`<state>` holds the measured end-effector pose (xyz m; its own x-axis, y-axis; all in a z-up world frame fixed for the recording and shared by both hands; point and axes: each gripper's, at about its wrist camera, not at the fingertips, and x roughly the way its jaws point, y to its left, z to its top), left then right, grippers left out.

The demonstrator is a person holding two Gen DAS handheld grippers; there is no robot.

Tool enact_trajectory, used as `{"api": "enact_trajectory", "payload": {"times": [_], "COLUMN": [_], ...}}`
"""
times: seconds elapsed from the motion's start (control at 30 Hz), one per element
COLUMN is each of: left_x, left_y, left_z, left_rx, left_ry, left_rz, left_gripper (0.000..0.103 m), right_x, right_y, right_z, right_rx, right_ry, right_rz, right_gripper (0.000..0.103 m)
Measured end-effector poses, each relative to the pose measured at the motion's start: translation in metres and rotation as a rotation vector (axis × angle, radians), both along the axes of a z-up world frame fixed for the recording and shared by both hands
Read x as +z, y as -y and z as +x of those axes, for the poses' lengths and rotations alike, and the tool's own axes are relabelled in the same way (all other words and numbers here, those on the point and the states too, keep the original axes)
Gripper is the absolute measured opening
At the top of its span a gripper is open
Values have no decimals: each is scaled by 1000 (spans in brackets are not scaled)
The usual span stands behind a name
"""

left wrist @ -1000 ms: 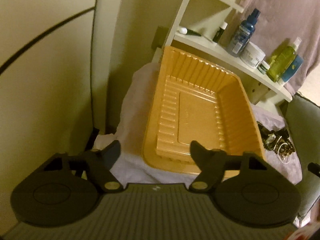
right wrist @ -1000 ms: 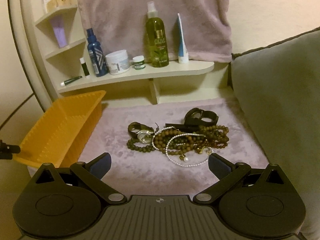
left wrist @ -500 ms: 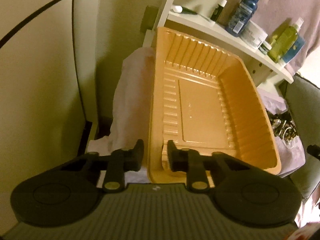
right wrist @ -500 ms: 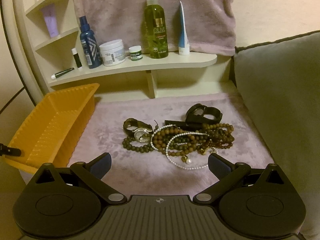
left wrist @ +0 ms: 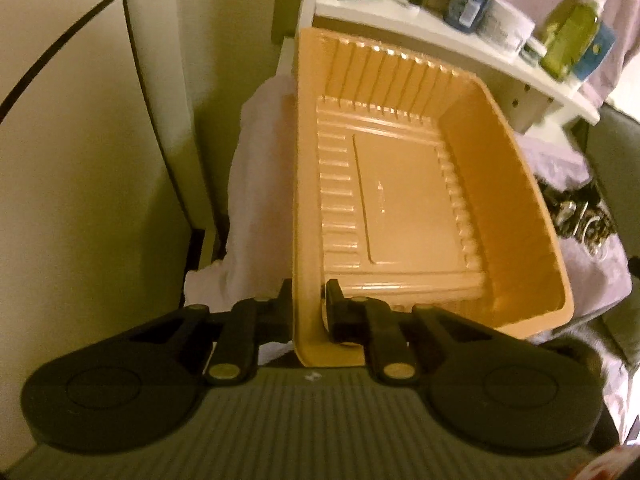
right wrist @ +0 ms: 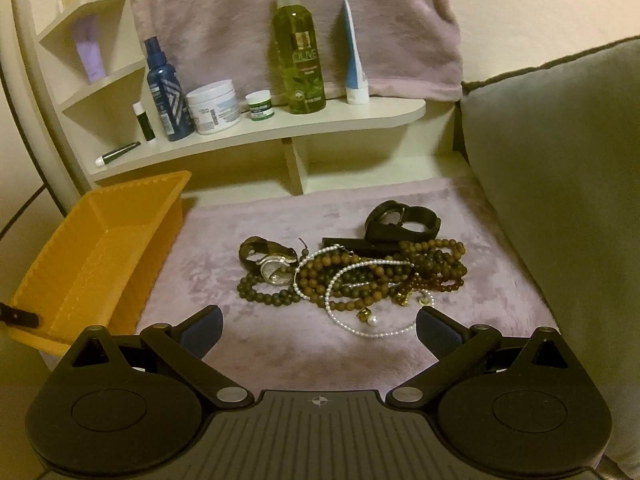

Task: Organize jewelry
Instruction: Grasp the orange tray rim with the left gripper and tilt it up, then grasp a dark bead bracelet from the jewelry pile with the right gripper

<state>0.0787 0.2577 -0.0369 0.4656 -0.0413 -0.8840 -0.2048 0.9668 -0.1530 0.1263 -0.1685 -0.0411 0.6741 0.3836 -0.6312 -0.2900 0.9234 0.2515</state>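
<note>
The tall green spray bottle (right wrist: 298, 60) on the cream shelf (right wrist: 280, 130) reads "OLIVE"; other labels are illegible. The left hand-held gripper (left wrist: 308, 312) is clamped on the near rim of the ribbed orange plastic tray (left wrist: 516, 184). The right hand-held gripper (right wrist: 320, 330) hangs wide open, holding nothing, above the tangled heap of beaded and pearl jewelry (right wrist: 360, 276) lying on the mauve plush cloth (right wrist: 280, 344).

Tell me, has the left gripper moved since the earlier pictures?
Yes. The left gripper has gone toward the tray's near left corner; its jaws have just been closing and now clamp that rim, while the shelf stays behind.
</note>
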Motion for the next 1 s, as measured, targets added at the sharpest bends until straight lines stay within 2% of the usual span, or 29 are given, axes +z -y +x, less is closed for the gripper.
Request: {"api": "enact_trajectory", "payload": {"times": [0.1,0.27,0.53,0.73,0.8,1.0], "left_x": [-1,4,37,51,53,57], "left_y": [-1,1,21,43,49,62], "left_z": [5,15,18,17,17,16], "left_rx": [-12,-39,-79,-85,-70,-48], "left_ry": [-46,-84,-48,-26,-20,-18], "left_rz": [-13,6,121,225,217,277], "left_gripper": [14,14,13,13,13,13], "right_x": [-1,-3,-7,-13,-15,-19], "right_y": [4,12,25,32,35,38], "right_z": [-1,-2,4,8,9,16], "right_rx": [-3,-13,-31,-33,-34,-17], "right_ry": [-3,-6,14,22,24,51], "right_rz": [19,47,68,79,88,83], "right_gripper": [103,103,103,103,103,102]}}
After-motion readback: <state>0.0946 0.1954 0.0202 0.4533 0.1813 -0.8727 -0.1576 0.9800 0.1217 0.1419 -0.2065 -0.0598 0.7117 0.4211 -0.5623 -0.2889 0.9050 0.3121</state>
